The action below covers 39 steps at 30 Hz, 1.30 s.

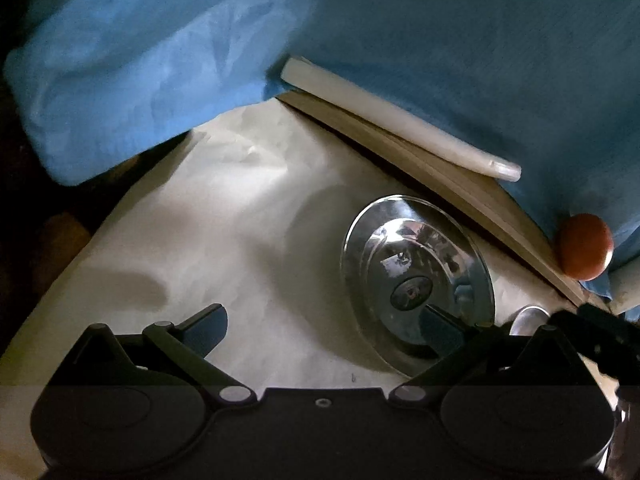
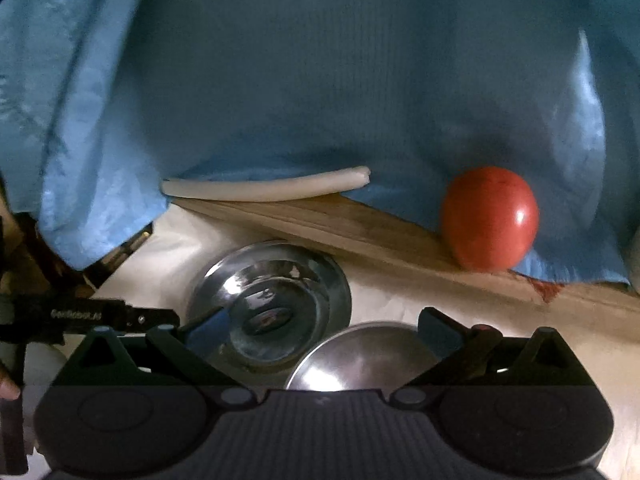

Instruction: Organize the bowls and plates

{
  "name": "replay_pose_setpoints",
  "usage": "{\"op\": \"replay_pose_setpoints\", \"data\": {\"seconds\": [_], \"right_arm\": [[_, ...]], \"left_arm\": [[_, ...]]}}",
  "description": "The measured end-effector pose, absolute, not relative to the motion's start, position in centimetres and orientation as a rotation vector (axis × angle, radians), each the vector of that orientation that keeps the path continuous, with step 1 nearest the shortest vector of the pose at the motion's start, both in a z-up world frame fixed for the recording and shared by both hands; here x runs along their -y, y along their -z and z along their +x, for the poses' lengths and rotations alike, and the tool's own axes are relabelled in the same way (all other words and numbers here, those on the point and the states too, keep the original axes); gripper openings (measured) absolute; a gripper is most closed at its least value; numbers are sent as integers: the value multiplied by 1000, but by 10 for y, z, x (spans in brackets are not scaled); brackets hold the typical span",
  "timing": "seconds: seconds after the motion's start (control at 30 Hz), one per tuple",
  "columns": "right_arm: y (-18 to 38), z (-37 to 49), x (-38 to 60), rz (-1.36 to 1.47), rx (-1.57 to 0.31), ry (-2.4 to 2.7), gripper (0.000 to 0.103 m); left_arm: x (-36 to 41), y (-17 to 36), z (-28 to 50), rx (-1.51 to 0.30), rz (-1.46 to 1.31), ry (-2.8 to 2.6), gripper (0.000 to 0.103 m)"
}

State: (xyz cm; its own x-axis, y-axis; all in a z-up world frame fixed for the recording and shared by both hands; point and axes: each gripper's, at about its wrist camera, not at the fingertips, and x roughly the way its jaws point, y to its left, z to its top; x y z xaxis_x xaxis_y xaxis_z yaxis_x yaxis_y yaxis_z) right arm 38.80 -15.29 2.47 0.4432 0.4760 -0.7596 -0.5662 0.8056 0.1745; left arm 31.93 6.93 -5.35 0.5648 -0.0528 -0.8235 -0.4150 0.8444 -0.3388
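Note:
A shiny steel bowl sitting on a steel plate [image 1: 416,276] lies on white paper; it also shows in the right wrist view [image 2: 272,304]. My left gripper [image 1: 328,328] is open, its right finger [image 1: 444,326] over the plate's near rim, nothing held. A second steel bowl [image 2: 364,356] lies upside down between the fingers of my open right gripper [image 2: 320,332]; its edge shows in the left wrist view [image 1: 530,318]. Whether the pads touch it I cannot tell.
A red tomato [image 2: 490,218] rests on a wooden board [image 2: 360,232] at the back right, also in the left wrist view [image 1: 586,246]. A white board [image 2: 272,188] lies under blue cloth [image 2: 320,80]. The left gripper's body [image 2: 80,316] is at the left.

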Motion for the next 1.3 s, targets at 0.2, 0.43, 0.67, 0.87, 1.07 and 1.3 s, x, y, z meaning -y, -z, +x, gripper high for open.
{"op": "replay_pose_setpoints", "data": {"seconds": [0.2,0.43,0.67,0.87,1.07,1.3], "right_arm": [[-11,409,138,-112,-967,-680,102],[8,426,116,-173,-1069,-640,86],[21,433,103,-213,-1118,-629,75],[26,438,100,-233,-1140,-627,64],[28,438,94,-258,-1150,-634,48],[32,444,92,-250,-1193,-634,48]], "left_arm": [[-66,61,328,-980,-525,-231,102],[-61,67,336,-998,-525,-223,102],[-56,67,340,-1001,-506,-187,98],[-56,67,339,-999,-513,-171,89],[-56,67,340,-995,-523,-145,67],[-58,68,340,-1002,-564,-135,34]]}}
